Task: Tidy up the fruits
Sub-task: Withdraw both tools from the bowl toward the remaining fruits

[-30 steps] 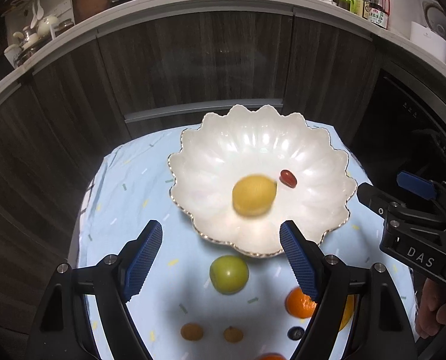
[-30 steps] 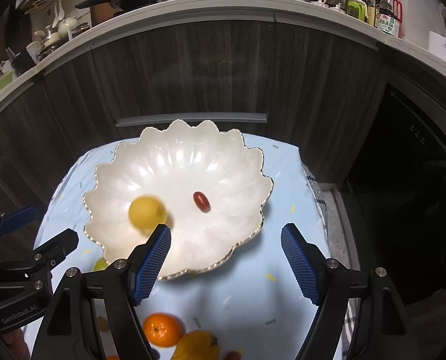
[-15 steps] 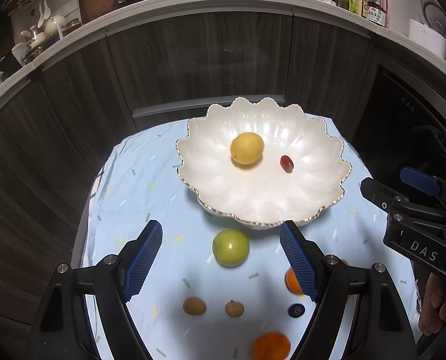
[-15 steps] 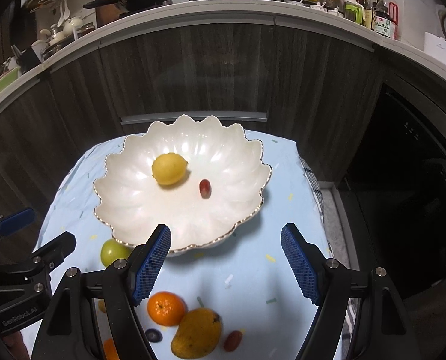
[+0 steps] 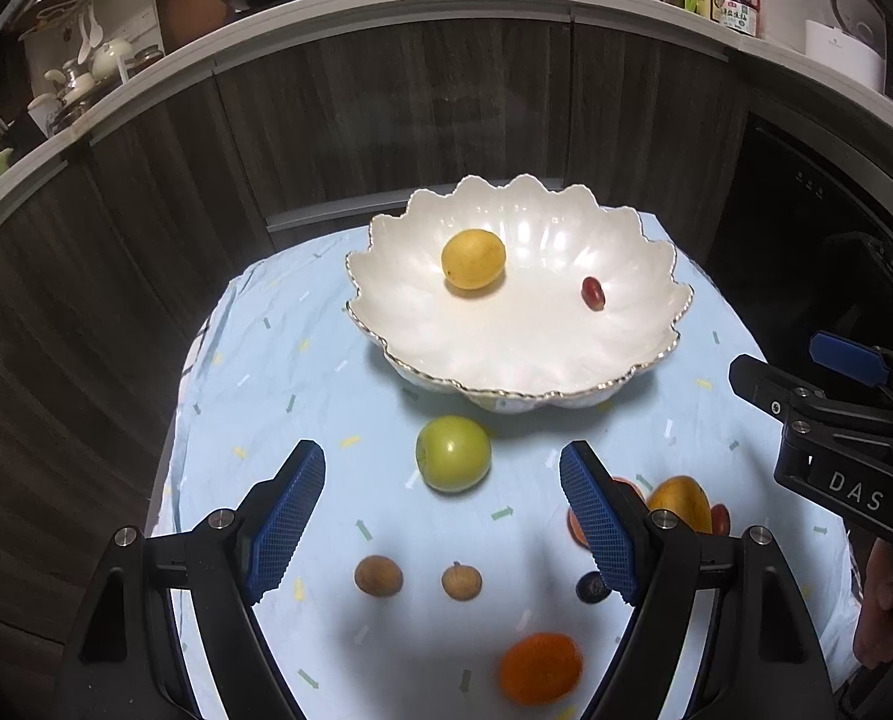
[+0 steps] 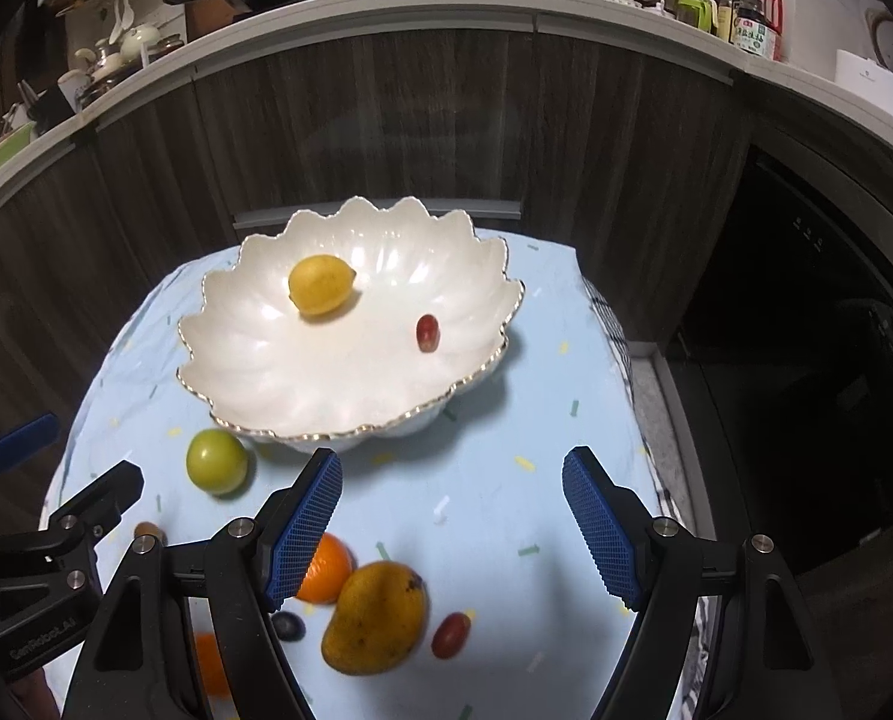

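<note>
Scalloped white bowl (image 5: 656, 354) holds yellow lemon (image 5: 473, 258); 1 red grape (image 5: 593, 293).

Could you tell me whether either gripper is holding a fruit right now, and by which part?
Nothing is held. The left gripper and right gripper both have open, empty jaws above the cloth.

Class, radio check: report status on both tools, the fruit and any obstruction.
Left tool open, empty; right tool open, empty. Lemon and red grape in scalloped bowl; green apple, mango on cloth. Nothing blocking.
</note>
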The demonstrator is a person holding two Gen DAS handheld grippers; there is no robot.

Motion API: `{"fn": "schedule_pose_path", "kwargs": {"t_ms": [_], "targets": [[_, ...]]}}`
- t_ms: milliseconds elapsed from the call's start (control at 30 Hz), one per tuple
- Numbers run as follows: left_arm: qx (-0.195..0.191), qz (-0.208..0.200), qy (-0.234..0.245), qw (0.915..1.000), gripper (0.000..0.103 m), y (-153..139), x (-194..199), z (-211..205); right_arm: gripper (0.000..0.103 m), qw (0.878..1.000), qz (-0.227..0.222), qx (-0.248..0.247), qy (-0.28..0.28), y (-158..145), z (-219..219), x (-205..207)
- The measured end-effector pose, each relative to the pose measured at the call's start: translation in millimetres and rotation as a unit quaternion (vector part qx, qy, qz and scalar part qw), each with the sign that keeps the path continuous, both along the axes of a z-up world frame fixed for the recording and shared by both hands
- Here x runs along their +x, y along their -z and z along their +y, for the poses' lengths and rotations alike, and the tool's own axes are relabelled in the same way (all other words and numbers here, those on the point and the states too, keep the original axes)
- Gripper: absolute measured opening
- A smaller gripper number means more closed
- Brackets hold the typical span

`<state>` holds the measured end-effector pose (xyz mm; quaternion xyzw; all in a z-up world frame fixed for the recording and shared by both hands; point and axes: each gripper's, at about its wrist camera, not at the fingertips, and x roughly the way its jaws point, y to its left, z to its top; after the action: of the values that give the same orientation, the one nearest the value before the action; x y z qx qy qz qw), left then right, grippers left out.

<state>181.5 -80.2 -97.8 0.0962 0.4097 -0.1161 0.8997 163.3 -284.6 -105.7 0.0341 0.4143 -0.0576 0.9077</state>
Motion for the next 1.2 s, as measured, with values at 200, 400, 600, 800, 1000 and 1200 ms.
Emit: {"fn": "schedule_pose_path", "kwargs": {"t_ms": [200, 400, 600, 800, 1000, 1200], "targets": [[0.004, 0.006, 0.007, 1.0, 0.081, 7.4, -10.8, -2.5, 0.077, 1.0, 0.014, 0.002, 0.001, 12.0, -1.5, -12.6], [0.006, 0.013, 0.015, 0.9998, 0.081, 15.9, -24.4, -4.1, 0.077, 1.0, 0.027, 0.001, -0.001, 22.7, -2.7, -24.4], [0.006, 0.016, 0.021, 0.9996, 0.081, 24.8, -40.1, -7.3, 0.077, 0.999, 0.035, -0.005, -0.001, 32.7, -3.7, -37.6], [0.003, 0.019, 0.025, 0.9995, 0.08, 33.5, -54.9, -14.5, 0.077, 0.999, 0.039, -0.002, 0.007, 43.4, -8.3, -46.9], [0.002, 0.025, 0.021, 0.9995, 0.08, 45.7, -62.7, -16.6, 0.076, 0.999, 0.041, -0.01, 0.013, 53.6, -11.2, -52.9], [0.012, 0.035, 0.025, 0.999, 0.08, 62.9, -70.8, -22.9, 0.076, 0.999, 0.05, -0.009, 0.019, 67.2, -13.6, -55.4]]}}
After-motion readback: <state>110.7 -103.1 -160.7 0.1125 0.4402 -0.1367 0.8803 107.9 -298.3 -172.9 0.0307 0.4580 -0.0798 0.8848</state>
